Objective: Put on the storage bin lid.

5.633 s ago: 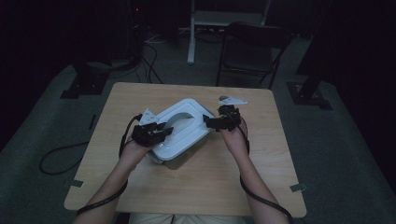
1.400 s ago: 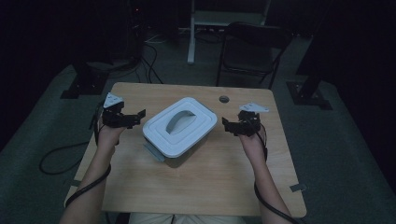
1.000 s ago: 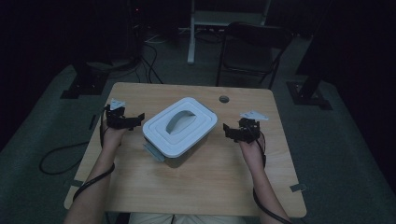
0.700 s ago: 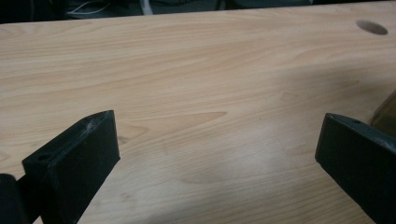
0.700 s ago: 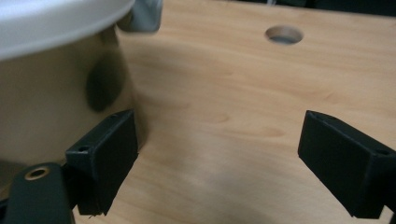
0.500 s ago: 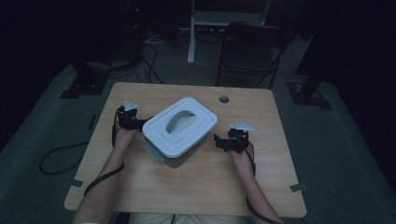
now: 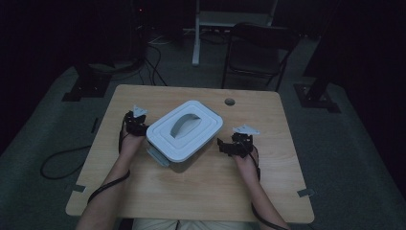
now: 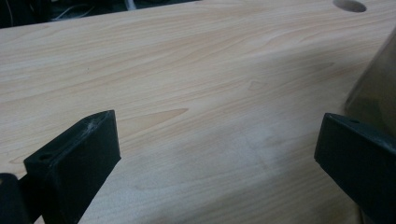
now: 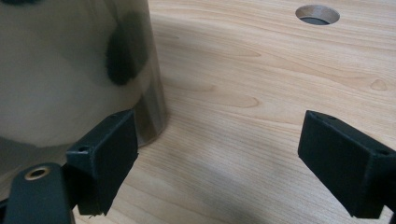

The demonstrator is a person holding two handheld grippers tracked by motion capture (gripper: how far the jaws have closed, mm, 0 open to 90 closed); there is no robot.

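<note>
Left hand-held gripper point(image 7: 137, 125) sits at the left side of a white lidded container point(image 7: 185, 130), close against it; its own view shows the jaws spread wide with only bare wood between them, holding nothing. A dull translucent wall of the container point(image 8: 376, 88) rises just behind the jaw nearer to it.

The container stands near the middle of the wooden tabletop point(image 7: 191, 191), turned at an angle to the edges. It is a rounded rectangle with a white stepped lid and a grey arched recess on top; a small grey latch point(image 7: 157, 156) sticks out at its near left corner.

Right hand-held gripper point(image 7: 225, 145) lies just off the container's right side. Its jaws also stand wide apart and hold nothing; in its view one jaw lies close against the container's cloudy wall point(image 9: 70, 70).

A round cable hole point(image 7: 230, 101) lies in the tabletop beyond the container. Bare wood stretches between the container and the near edge, and to the far right. A dark chair point(image 7: 258, 52) stands past the far edge.
</note>
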